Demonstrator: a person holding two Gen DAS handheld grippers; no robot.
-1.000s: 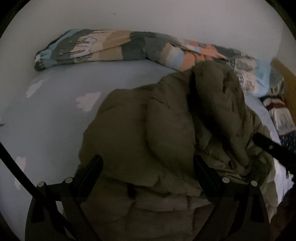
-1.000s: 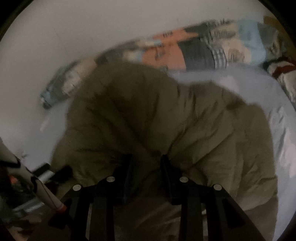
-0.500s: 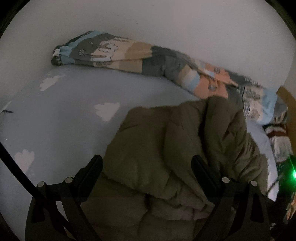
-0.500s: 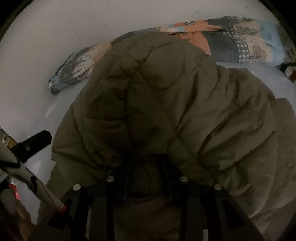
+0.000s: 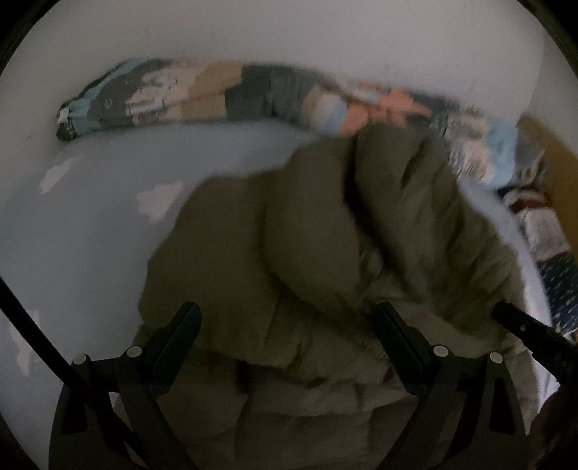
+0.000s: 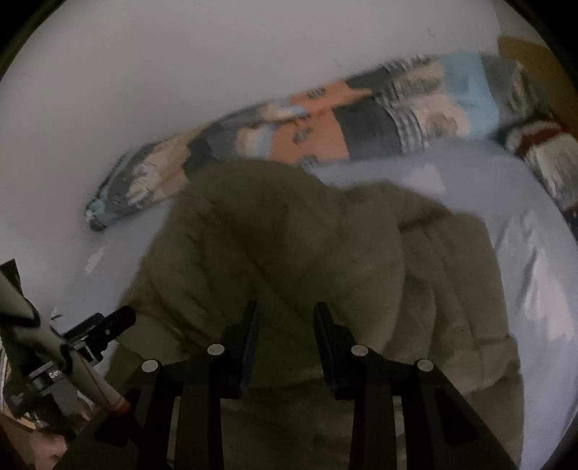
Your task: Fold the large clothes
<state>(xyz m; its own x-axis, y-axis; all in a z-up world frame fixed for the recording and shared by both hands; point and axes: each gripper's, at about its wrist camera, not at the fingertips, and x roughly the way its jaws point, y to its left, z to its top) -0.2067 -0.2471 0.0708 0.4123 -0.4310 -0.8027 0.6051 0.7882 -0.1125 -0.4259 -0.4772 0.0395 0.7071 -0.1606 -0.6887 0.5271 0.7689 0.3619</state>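
A large olive-green padded jacket lies bunched on a pale blue bed sheet; it also shows in the right wrist view. My left gripper is open wide, its fingers over the jacket's near edge, holding nothing. My right gripper has its jaws a narrow gap apart with jacket fabric between them; it looks closed on the jacket's near fold. Both views are blurred by motion.
A rolled patchwork quilt lies along the white wall at the back; it also shows in the right wrist view. Patterned cushions sit at the right. The other gripper's tip shows at lower left.
The right gripper has lowered the lifted jacket fold back toward the bed. The left view has swung slightly, the jacket now reaching further left between its open fingers.
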